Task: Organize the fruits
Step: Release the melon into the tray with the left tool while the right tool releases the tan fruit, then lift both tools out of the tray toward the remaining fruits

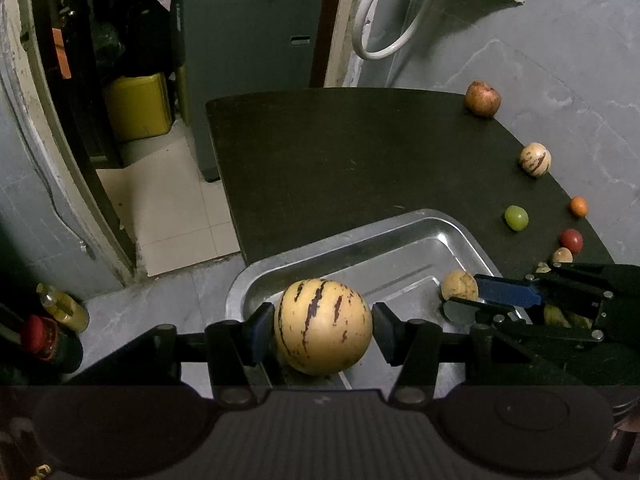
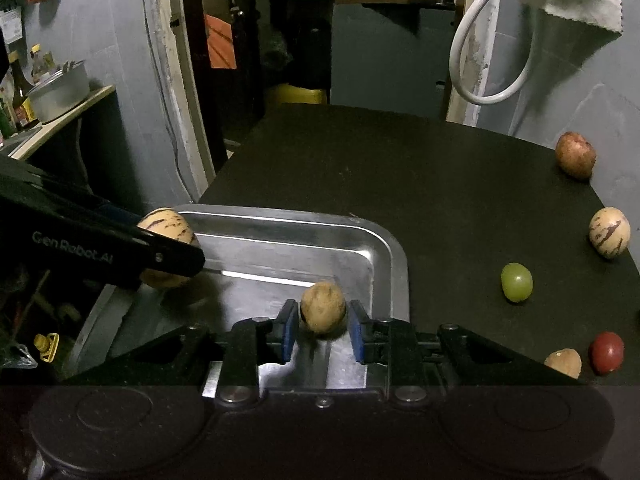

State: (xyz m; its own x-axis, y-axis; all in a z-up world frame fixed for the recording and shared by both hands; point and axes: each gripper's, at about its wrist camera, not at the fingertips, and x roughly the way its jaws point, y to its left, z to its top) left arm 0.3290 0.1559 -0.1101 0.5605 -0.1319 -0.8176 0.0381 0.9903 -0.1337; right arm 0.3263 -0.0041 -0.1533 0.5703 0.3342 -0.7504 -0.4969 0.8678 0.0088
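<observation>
**Two fruits being held at the metal tray**

A large striped melon (image 1: 323, 326) is being gripped by the left tongs (image 1: 323, 330), both pads being pressed against its sides over the near-left corner of the metal tray (image 1: 360, 236). Whether its underside is touching the tray floor cannot be told — the fruit's lower edge is being cut off by the tongs' body. In the right wrist view, the same melon (image 2: 170, 230) is being largely hidden behind the left tool's black arm.

A small tan fruit (image 2: 323, 306) is being framed by the right tongs (image 2: 323, 330), over the tray's right side near its wall (image 2: 394, 276). The jaws are being held partly apart, with narrow gaps showing on both sides of the fruit, so no firm grip is being shown; whether the fruit is resting on the tray is unclear.

On the dark surface (image 2: 400, 184), to the right of the tray, further fruits are being left apart from one another: a reddish-brown fruit (image 2: 575, 155), a smaller striped melon (image 2: 609, 232), a green fruit (image 2: 516, 282), a red fruit (image 2: 607, 352) and a pale fruit (image 2: 563, 363) partly cut off by the tongs' frame. A small orange fruit (image 1: 578, 206) is being seen only from the left wrist.
</observation>
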